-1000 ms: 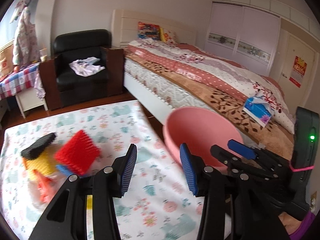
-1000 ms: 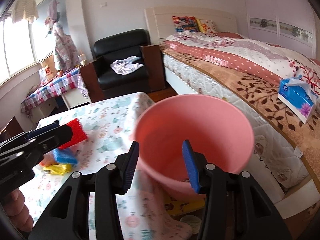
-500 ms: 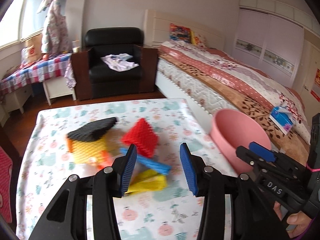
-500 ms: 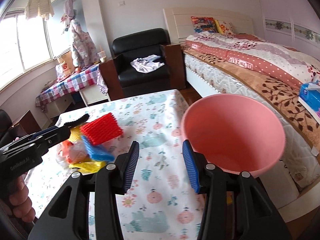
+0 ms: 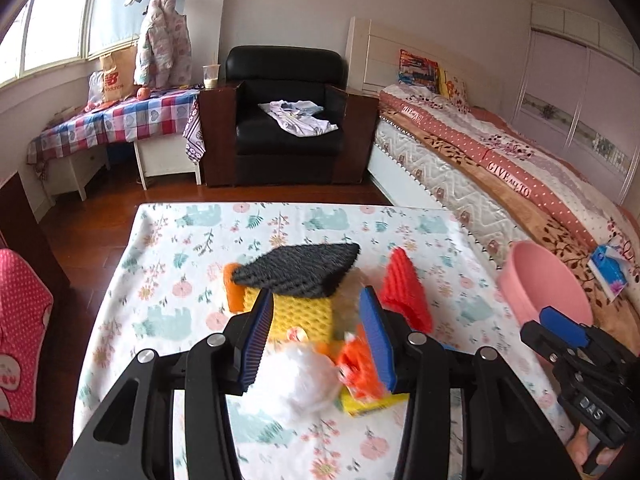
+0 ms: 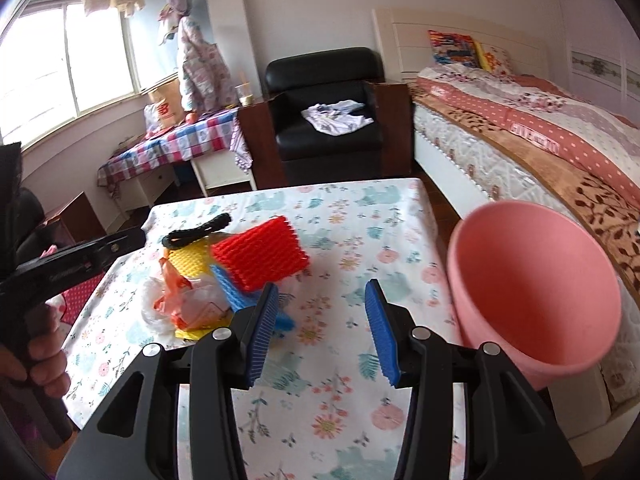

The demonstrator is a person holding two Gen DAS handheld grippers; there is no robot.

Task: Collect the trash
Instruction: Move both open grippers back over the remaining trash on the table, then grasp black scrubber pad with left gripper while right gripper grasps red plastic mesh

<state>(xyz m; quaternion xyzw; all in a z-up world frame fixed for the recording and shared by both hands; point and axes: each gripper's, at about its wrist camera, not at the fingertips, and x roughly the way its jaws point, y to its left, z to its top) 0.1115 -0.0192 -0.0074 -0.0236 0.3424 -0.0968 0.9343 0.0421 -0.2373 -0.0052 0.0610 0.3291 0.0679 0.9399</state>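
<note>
A heap of trash lies on the flowered tablecloth (image 5: 192,280): a black foam net (image 5: 298,268), a yellow foam net (image 5: 298,312), a red foam net (image 5: 406,292), a white plastic wad (image 5: 298,380) and an orange bag (image 5: 358,364). My left gripper (image 5: 318,336) is open, its jaws on either side of the heap's near part. My right gripper (image 6: 324,328) is open and empty, just right of the heap, with the red net (image 6: 260,256) ahead on its left. A pink bin (image 6: 532,292) stands at the table's right edge; it also shows in the left wrist view (image 5: 544,292).
A bed (image 5: 500,168) runs along the right, with a blue tissue box (image 5: 608,266) on it. A black armchair (image 5: 288,120) with clothes stands beyond the table. A checked side table (image 5: 116,124) sits under the window. A red dotted cushion (image 5: 20,336) is at the left.
Both grippers have swung left from the pink bin toward the trash heap. The left gripper has come close over the heap, which now sits between its open jaws.
</note>
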